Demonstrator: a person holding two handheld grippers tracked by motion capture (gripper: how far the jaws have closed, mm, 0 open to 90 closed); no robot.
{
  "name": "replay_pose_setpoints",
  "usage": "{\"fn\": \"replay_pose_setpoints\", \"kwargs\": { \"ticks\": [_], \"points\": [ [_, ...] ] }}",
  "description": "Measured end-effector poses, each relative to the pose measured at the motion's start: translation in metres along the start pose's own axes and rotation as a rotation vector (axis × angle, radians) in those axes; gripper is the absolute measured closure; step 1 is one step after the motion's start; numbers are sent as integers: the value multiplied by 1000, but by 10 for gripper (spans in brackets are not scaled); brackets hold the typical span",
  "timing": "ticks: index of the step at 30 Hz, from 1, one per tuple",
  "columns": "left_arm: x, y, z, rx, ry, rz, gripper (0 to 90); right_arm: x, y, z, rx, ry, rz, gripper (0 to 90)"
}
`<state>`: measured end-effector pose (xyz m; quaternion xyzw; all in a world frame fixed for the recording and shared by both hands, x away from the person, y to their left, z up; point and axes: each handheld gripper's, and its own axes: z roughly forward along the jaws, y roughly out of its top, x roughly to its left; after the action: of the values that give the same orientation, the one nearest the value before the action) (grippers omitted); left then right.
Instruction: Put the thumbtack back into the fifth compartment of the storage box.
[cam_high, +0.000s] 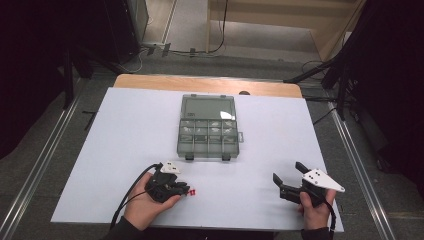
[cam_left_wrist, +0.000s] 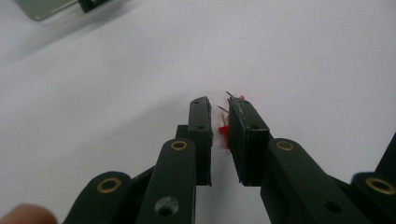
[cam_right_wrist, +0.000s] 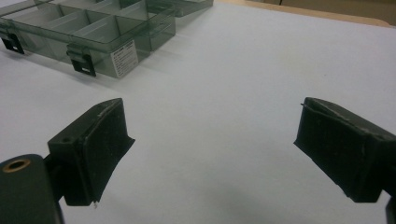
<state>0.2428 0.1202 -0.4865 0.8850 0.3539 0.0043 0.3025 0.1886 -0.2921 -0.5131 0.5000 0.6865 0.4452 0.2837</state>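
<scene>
Two claws are counted, one per hand, both low at the near edge of the counter (cam_high: 130, 130).

Left claw (cam_high: 186, 190): jaws are seen a narrow gap apart in the left gripper view. No pad contact on anything can be made out. Red pushpins (cam_left_wrist: 223, 133) are seen in and just beyond that gap, lying on the white sheet; at least two metal tips are visible past the jaw ends, exact count cannot be told. In the high view the same pins show as a small red spot (cam_high: 192, 192) right at the claw tips.

Right claw (cam_high: 287, 176): jaws are spread wide, nothing between them, bare sheet below.

One compartment box (cam_high: 207, 131) is counted, clear grey plastic, lid open and laid back toward the far edge. Eight compartments are counted in two rows of four; contents too small to tell. Two black latches are seen on its near wall. The box is placed mid-counter, well apart from both claws.

Open sheet is left on both sides of the box and between the two claws. The far wooden edge of the counter is exposed beyond the sheet.
</scene>
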Motion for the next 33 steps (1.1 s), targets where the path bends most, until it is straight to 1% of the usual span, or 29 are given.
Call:
{"fn": "replay_pose_setpoints", "kwargs": {
  "ticks": [1,2,4,5,7,8,10,11,13,15,19,20,25,31,33],
  "points": [
    [-1,0,1,4,-11,6,782,0,0,0,-1,0,-1,96],
    [-1,0,1,4,-18,4,746,0,0,0,0,0,-1,96],
    [-3,0,2,19,-11,21,732,0,0,0,1,-1,1,96],
    [-4,0,2,23,-8,22,733,0,0,0,1,-1,2,96],
    [-6,-1,3,26,19,32,745,-1,0,0,0,-1,2,97],
    [-7,-1,3,25,24,37,757,-1,0,0,0,-1,3,97],
    [-8,-1,4,27,46,46,796,-1,0,0,1,-1,2,97],
    [-9,-1,4,25,53,47,812,-1,0,0,1,-1,2,97],
    [-10,-1,4,28,59,55,814,-1,0,0,1,-2,2,97],
    [-11,-1,4,32,80,77,833,-1,0,0,1,-2,2,97],
    [-9,-1,3,32,66,69,843,0,0,-1,-4,-1,3,97],
    [-9,-1,3,28,62,66,846,0,0,-1,-7,-1,-2,97],
    [-7,0,2,35,60,71,848,-1,0,-1,-9,-5,-4,97],
    [-4,4,-4,17,44,60,849,-1,1,-3,-14,-5,-2,97],
    [-3,6,-5,3,39,48,849,-2,1,-3,-14,-1,4,97]
  ]
}}
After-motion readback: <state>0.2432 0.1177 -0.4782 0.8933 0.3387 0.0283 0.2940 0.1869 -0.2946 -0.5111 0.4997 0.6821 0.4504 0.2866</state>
